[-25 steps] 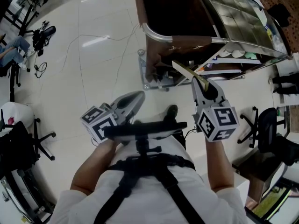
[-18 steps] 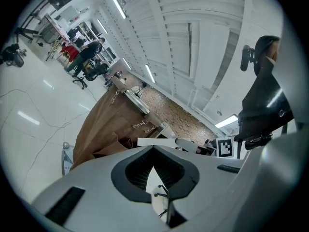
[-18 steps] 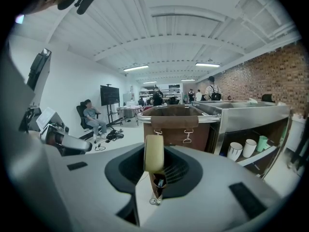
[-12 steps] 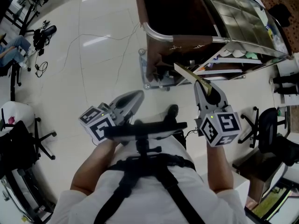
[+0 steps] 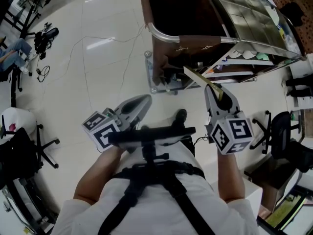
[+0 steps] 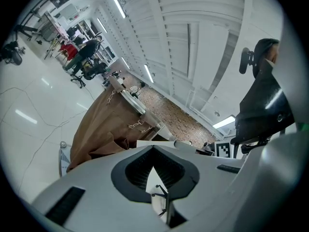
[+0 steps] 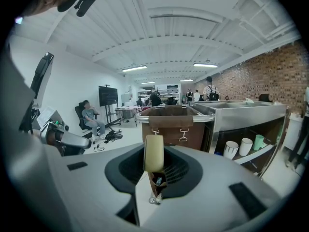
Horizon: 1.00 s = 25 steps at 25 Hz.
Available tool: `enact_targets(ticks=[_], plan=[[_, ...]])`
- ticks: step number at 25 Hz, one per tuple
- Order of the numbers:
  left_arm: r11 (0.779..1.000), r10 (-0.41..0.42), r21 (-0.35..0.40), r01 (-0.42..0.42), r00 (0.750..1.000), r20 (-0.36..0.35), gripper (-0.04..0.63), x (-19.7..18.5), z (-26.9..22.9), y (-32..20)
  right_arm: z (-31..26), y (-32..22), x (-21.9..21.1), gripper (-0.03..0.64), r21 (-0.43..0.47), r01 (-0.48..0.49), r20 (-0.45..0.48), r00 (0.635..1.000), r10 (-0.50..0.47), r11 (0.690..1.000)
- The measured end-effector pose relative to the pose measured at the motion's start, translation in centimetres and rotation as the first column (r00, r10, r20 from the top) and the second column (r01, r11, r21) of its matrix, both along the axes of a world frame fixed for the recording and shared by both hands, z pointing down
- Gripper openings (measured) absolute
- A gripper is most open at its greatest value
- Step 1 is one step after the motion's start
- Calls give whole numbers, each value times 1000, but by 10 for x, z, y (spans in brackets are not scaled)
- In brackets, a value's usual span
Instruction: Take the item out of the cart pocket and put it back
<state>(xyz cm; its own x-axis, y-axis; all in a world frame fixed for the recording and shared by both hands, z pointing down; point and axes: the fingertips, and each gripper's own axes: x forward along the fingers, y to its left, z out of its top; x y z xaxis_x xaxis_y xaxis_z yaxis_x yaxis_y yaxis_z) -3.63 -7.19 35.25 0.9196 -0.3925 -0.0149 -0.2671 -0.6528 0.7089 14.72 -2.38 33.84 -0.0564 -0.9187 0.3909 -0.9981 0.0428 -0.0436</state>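
Evidently the taking-out is done: the right tongs (image 5: 210, 86) pinch the flat tan item (image 5: 194, 74) just short of the brown cart pocket (image 5: 168, 58); the left tongs (image 5: 145, 101) are pressed together, empty; next, judging by this, comes sliding it back in.

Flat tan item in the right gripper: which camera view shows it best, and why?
The right gripper view: the flat tan item sits close and centred, clamped between the jaws, edge-on. The head view shows it small, a thin strip sticking out of the right gripper. The left gripper view does not clearly show it.

Glossy white floor (image 5: 58, 97); brick wall (image 7: 270, 76); office chair (image 5: 279, 125).
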Motion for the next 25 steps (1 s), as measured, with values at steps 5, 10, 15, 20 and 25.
enact_targets(ticks=[5,10,15,20,25], plan=[[1000,7,3,-7,1000,5,-6,1,1,0,1,-1,0,77,1,2,0,1000,-2,1000],[1000,12,6,-12,1000,10,-6,1,0,2,0,1,-2,77,2,1,-1,1000,-1,1000],[1000,18,13,-18,1000,14,-6,2,-1,2,-1,0,-2,77,0,3,-8,1000,-3,1000],[1000,21,15,-21,1000,16,-6,3,-1,-1,-1,-4,-1,77,-3,3,-7,1000,-3,1000],[1000,18,13,-18,1000,17,-6,2,1,-3,2,-7,-3,77,-10,10,-4,1000,-10,1000]])
